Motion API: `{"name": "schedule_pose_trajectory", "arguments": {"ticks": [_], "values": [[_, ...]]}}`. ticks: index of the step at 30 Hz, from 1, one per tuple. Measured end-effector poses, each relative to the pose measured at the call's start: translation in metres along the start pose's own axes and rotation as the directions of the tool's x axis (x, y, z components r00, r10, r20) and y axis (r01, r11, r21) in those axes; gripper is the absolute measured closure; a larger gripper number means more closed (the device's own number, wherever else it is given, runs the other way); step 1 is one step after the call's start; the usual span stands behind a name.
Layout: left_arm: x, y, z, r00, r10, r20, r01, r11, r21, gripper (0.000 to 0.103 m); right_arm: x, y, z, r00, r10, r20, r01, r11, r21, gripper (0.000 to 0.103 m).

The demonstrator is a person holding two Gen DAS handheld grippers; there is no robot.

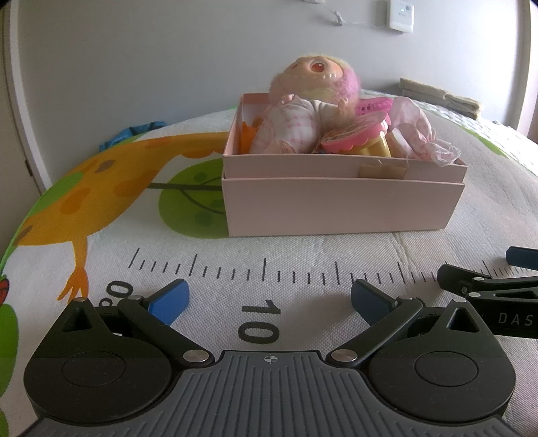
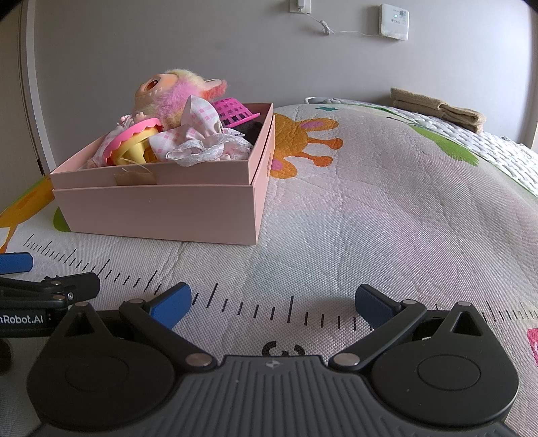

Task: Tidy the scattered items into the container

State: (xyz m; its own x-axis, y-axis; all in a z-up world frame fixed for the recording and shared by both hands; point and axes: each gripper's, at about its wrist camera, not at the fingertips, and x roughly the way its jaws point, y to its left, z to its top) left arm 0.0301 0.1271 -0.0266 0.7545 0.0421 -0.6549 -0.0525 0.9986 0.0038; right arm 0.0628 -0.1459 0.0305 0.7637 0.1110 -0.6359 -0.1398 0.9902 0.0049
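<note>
A pale pink box [image 1: 339, 205] [image 2: 161, 211] stands on the printed play mat, filled with toys. A furry pink-haired doll [image 1: 309, 97] [image 2: 168, 94] in checked clothes leans out of the top. Beside it lie a pink-lidded yellow cup [image 1: 359, 134] [image 2: 134, 141], a magenta toy basket [image 1: 373, 106] [image 2: 233, 111] and a frilly checked cloth [image 1: 417, 131] [image 2: 201, 141]. My left gripper [image 1: 269, 299] rests open on the mat in front of the box, nothing between its blue pads. My right gripper [image 2: 273, 302] is open too, to the box's right and nearer; its side shows in the left wrist view.
The mat [image 2: 386, 208] carries a ruler print, a giraffe [image 1: 101, 188] and green leaves. Folded beige towels [image 2: 437, 109] lie at the far right by the wall. A blue cloth [image 1: 131, 132] sits at the mat's far left edge. A white wall device [image 2: 393, 22] hangs above.
</note>
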Motion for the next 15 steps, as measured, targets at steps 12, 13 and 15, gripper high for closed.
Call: {"name": "schedule_pose_trajectory", "arguments": {"ticks": [12, 13, 15], "values": [[0.015, -0.013, 0.011, 1.000, 0.001, 0.003, -0.001, 1.000, 0.000, 0.000, 0.000, 0.000, 0.000, 1.000, 0.000, 0.000, 0.000, 1.000, 0.000, 0.000], [0.016, -0.014, 0.011, 1.000, 0.001, 0.003, -0.001, 1.000, -0.001, 0.000, 0.000, 0.001, 0.000, 1.000, 0.000, 0.000, 0.000, 1.000, 0.000, 0.000], [0.016, -0.015, 0.012, 1.000, 0.001, 0.003, -0.001, 1.000, 0.000, 0.000, -0.001, 0.001, -0.001, 1.000, 0.000, 0.000, 0.000, 1.000, 0.000, 0.000]]}}
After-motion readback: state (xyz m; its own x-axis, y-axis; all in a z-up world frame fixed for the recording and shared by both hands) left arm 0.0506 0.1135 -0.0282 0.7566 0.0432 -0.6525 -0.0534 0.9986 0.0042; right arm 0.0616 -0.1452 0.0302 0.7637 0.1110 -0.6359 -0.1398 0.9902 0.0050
